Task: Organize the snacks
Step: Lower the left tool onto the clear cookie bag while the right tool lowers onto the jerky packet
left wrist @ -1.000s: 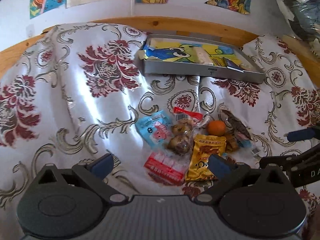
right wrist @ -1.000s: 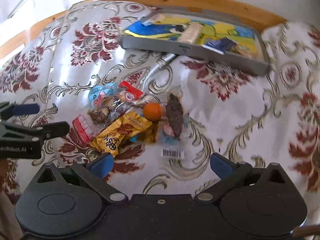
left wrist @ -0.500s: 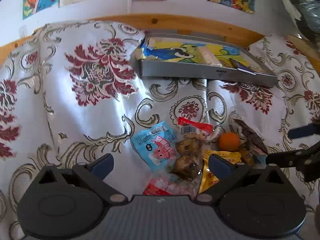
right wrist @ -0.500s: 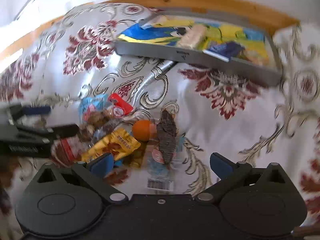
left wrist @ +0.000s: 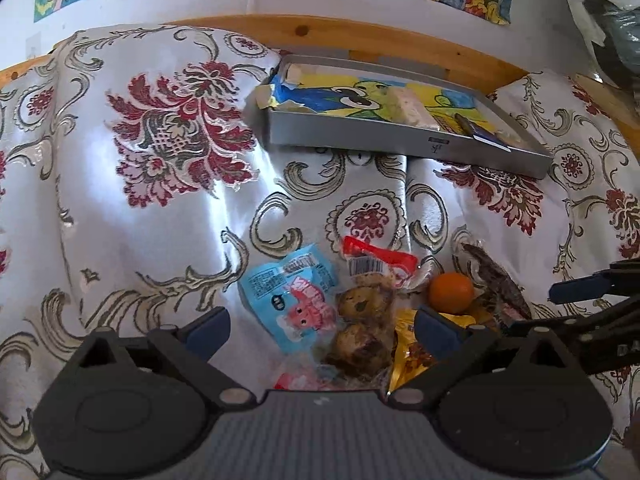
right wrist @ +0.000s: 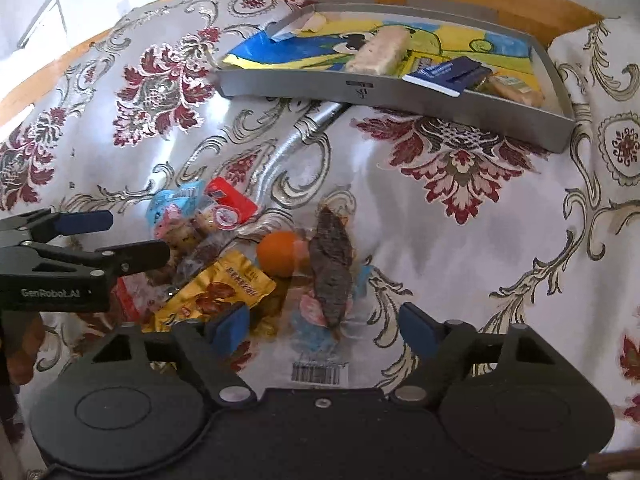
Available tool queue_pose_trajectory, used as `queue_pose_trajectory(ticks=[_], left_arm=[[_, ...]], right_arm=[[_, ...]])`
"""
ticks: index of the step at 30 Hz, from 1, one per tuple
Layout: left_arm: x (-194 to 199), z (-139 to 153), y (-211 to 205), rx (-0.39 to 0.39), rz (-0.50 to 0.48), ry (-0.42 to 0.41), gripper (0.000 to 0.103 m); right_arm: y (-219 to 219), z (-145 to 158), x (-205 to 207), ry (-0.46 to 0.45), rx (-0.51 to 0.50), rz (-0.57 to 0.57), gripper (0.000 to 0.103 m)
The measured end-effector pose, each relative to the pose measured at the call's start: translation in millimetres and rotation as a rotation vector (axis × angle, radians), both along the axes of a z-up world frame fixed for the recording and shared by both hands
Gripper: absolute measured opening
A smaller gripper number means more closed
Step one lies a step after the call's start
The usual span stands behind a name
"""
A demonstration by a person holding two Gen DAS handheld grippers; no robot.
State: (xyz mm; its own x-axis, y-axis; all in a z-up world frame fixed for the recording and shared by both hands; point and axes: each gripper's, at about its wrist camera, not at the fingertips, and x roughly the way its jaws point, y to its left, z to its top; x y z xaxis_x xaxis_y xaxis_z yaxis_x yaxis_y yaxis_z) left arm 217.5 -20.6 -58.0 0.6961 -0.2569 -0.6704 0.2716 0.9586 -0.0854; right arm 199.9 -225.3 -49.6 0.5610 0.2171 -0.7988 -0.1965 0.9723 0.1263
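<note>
The left hand-held gripper (left wrist: 320, 326) has its jaws spread wide and holds nothing; its body cuts off the near end of a red-and-white packet (left wrist: 298, 380) below the clear bag of brown cakes (left wrist: 364, 332). The right hand-held gripper (right wrist: 322, 326) is likewise wide open and empty, with a clear wrapper bearing a barcode (right wrist: 318, 372) partly hidden under it.

Taking the orange (right wrist: 280, 253) as landmark: a dark brown strip snack (right wrist: 331, 266) lies touching its right side, long axis running near to far, near end toward the right hand-held gripper. Just nearer and left of the orange lies a gold packet (right wrist: 218, 292), slanted, its print too small to read. Left of the orange sits the bag of cakes, its red header (left wrist: 378, 258) pointing away, and beyond that to the left a light blue packet (left wrist: 294, 290) with a pink cartoon.

Well beyond the orange, at the far edge of the patterned cloth (left wrist: 168, 208) by the wooden rim (left wrist: 360, 34), stands a grey tray (right wrist: 400, 98), long axis left to right. In it a pale bar (right wrist: 378, 54) and a dark blue packet (right wrist: 446, 74) lie on a colourful drawing; another item at its right end is unclear.
</note>
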Motion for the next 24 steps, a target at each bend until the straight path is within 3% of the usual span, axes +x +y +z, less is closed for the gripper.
queue_pose_trajectory(ticks=[6,14,24], left_arm=[[0.8,-6.4,-6.6,0.023,-0.051,0.022,0.089],[-5.8,-8.5,-20.5,0.077,-0.128,-0.008,0.070],[-3.0,-13.8,-27.1,0.113,-0.155,0.002,0.066]], right_arm=[[0.1,-6.7,4.0,0.027,0.018,-0.004,0.074],[5.2,-9.3,3.1,0.019,-0.012,0.016,0.065],[7.0,-12.3,5.8,0.017,-0.028,0.013,0.059]])
